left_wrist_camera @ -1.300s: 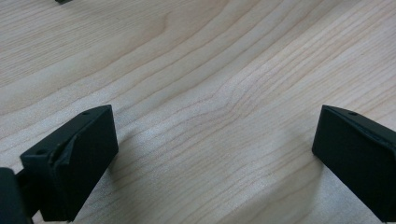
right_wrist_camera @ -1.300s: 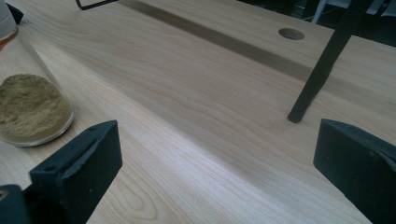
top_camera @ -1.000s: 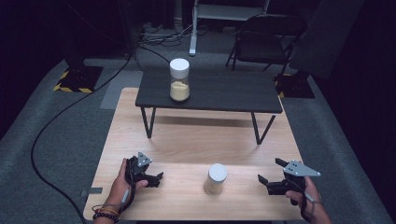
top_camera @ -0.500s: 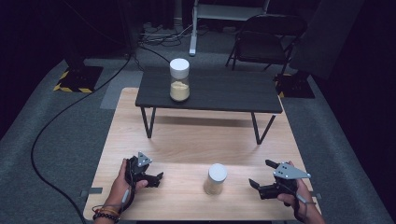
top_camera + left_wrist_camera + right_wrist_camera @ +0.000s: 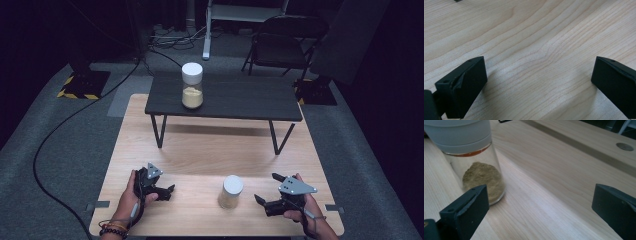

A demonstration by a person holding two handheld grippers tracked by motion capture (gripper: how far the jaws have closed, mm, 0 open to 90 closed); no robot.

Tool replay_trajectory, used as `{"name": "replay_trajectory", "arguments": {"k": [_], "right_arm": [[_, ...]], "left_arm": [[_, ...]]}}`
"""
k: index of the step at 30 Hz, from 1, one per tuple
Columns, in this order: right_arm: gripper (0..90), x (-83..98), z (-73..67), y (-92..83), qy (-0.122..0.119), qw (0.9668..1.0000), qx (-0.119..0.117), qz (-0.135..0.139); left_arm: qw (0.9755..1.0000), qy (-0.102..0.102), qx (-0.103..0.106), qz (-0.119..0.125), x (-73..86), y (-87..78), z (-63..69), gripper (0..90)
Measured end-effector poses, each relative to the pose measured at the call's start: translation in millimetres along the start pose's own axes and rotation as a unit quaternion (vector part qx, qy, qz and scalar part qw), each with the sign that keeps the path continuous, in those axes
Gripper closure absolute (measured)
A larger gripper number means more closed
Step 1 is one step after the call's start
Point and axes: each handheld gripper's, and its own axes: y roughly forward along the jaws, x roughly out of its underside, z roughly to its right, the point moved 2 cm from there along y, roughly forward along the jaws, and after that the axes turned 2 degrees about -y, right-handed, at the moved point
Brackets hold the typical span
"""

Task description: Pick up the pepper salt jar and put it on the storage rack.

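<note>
A glass jar with a white lid and tan powder stands on the wooden table near its front edge. In the right gripper view that jar stands upper left, just beyond the left jaw. My right gripper is open, a short way right of the jar with its jaws turned toward it and not touching it. My left gripper lies open on bare wood left of the jar, with nothing between its jaws. A second, similar jar stands on the small black table.
The small black table stands on thin legs across the far half of the wooden table. A folding chair, cables and a yellow-striped stand base are on the grey floor beyond. Bare wood lies between the grippers and the black table.
My right gripper has moved left toward the near jar and turned its jaws to it. The left gripper and both jars have stayed put.
</note>
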Motion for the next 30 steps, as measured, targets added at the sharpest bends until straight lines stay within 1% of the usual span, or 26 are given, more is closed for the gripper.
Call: {"name": "replay_trajectory", "arguments": {"k": [5,7,10,12,13,14,15,16,17,19,21,23,25,30], "right_arm": [[1.1,-1.1,-4.5,9.2,-0.01,0.9998,-0.012,-0.01],[1.1,-1.5,-7.4,12.6,-0.016,0.9997,-0.012,-0.014],[1.2,-1.2,-7.7,16.9,-0.007,0.9997,-0.023,-0.01],[1.2,-3.0,-10.3,20.9,-0.014,0.9994,-0.028,-0.013],[1.2,-3.6,-10.7,22.5,-0.012,0.9994,-0.03,-0.013],[1.3,-3.6,-11.0,24.7,-0.002,0.9994,-0.034,-0.009],[1.3,-4.1,-12.9,26.5,-0.003,0.9993,-0.037,-0.006],[1.2,-5.6,-16.6,28.1,-0.017,0.9992,-0.034,-0.008],[1.2,-7.5,-19.0,29.8,-0.022,0.999,-0.036,-0.013],[1.4,-8.4,-20.9,34.6,-0.003,0.9989,-0.047,-0.004],[1.3,-11.9,-25.7,37.6,-0.018,0.9988,-0.046,-0.008],[1.5,-13.4,-25.5,41.4,-0.003,0.9983,-0.058,-0.001],[1.5,-17.5,-29.3,44.9,-0.011,0.9981,-0.061,-0.004],[1.8,-22.9,-32.9,53.5,-0.008,0.9975,-0.07,0.001]], "left_arm": [[1.0,0.0,0.0,0.0,0.1,0.0,0.0,0.5],[1.0,0.0,0.0,0.0,0.1,0.0,0.0,0.5],[1.0,0.0,0.0,0.0,0.1,0.1,0.0,0.5],[1.0,0.0,0.0,0.0,0.1,0.0,0.0,0.5],[1.0,0.0,0.0,0.0,0.0,0.0,0.0,0.5],[1.0,0.0,0.0,0.0,0.1,0.0,0.0,0.5],[1.0,0.0,0.0,0.0,0.0,0.0,0.0,0.5],[1.0,0.0,0.0,0.0,0.1,0.0,0.0,0.5],[1.0,0.0,0.0,0.0,0.1,0.0,0.0,0.5],[1.0,0.0,0.0,0.0,0.0,0.0,0.0,0.5],[1.0,0.0,0.0,0.0,0.1,0.0,0.0,0.5],[1.0,0.0,0.0,0.001,0.2,0.1,0.1,0.5],[1.0,-0.001,0.0,0.001,0.2,0.1,0.1,0.5],[1.0,0.0,0.0,0.0,0.1,0.0,0.0,0.5]]}}
